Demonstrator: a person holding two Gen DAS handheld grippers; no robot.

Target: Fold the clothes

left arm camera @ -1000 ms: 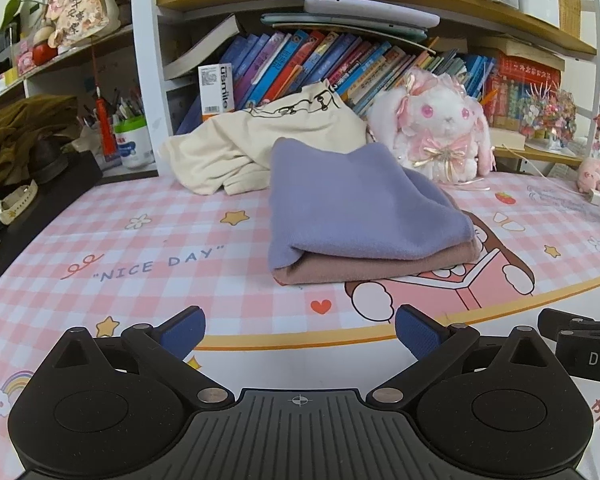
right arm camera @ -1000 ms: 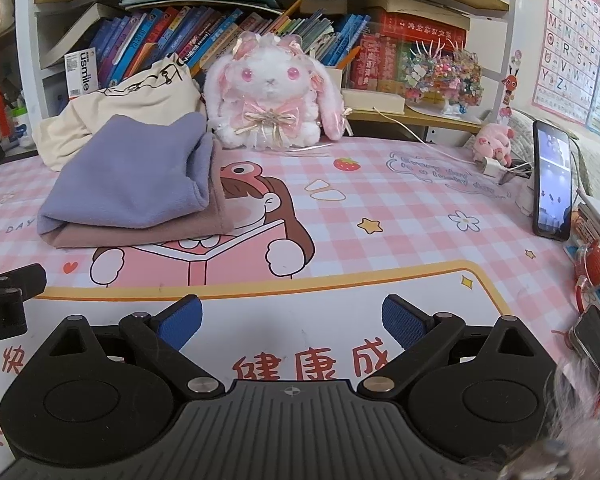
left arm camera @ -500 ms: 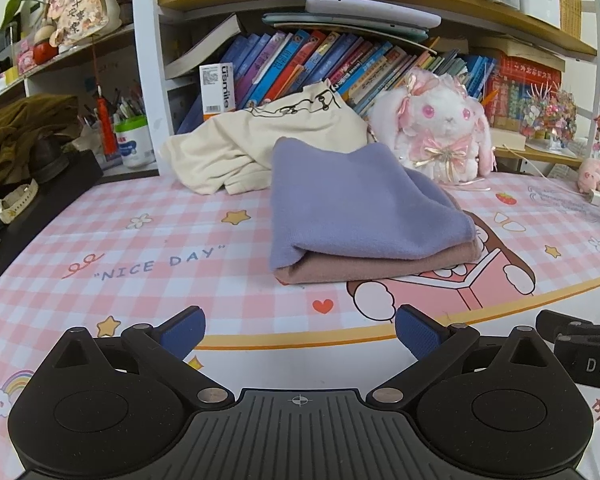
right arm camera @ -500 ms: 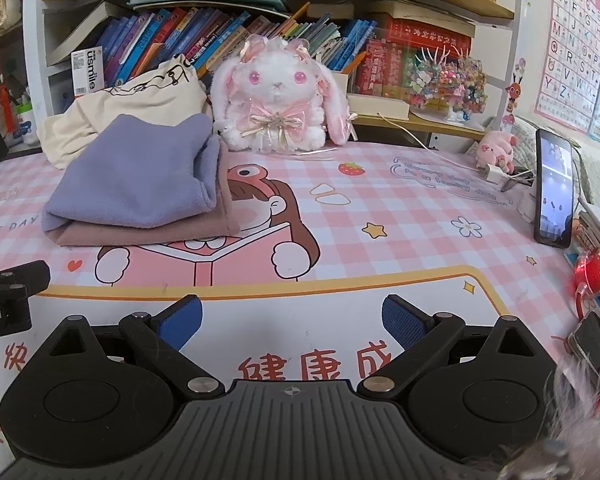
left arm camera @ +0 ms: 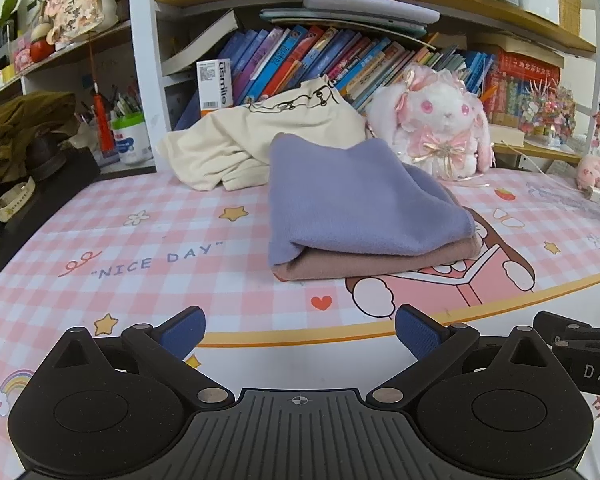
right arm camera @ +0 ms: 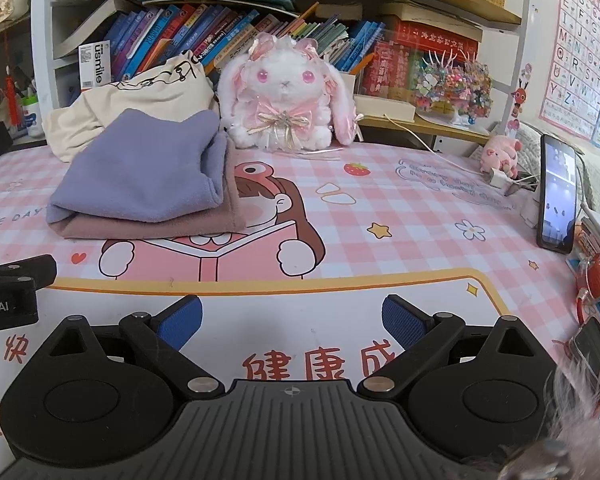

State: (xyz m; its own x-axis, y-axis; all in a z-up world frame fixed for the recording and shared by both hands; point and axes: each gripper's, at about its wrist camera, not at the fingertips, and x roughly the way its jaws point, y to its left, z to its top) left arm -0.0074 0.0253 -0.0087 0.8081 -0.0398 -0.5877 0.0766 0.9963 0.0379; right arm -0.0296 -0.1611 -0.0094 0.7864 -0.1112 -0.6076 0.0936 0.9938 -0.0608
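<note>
Both grippers – left gripper (left arm camera: pixel 298 330), right gripper (right arm camera: pixel 292 318) – hover near, jaws spread wide and empty, purple cloth (left arm camera: pixel 352 204) folded on pink cloth (left arm camera: pixel 380 262) mid-worktop, cream garment (left arm camera: pixel 260 136) crumpled far behind – reaching over may topple the stack

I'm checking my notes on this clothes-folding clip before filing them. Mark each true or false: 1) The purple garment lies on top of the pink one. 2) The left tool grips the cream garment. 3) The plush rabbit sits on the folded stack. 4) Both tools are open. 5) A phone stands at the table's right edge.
1) True: the purple garment rests folded on the pink garment.
2) False: the left tool is open and empty; the cream garment lies bunched behind the stack.
3) False: the plush rabbit sits on the table behind the stack.
4) True: the right tool is open too.
5) True: the phone stands upright there.
</note>
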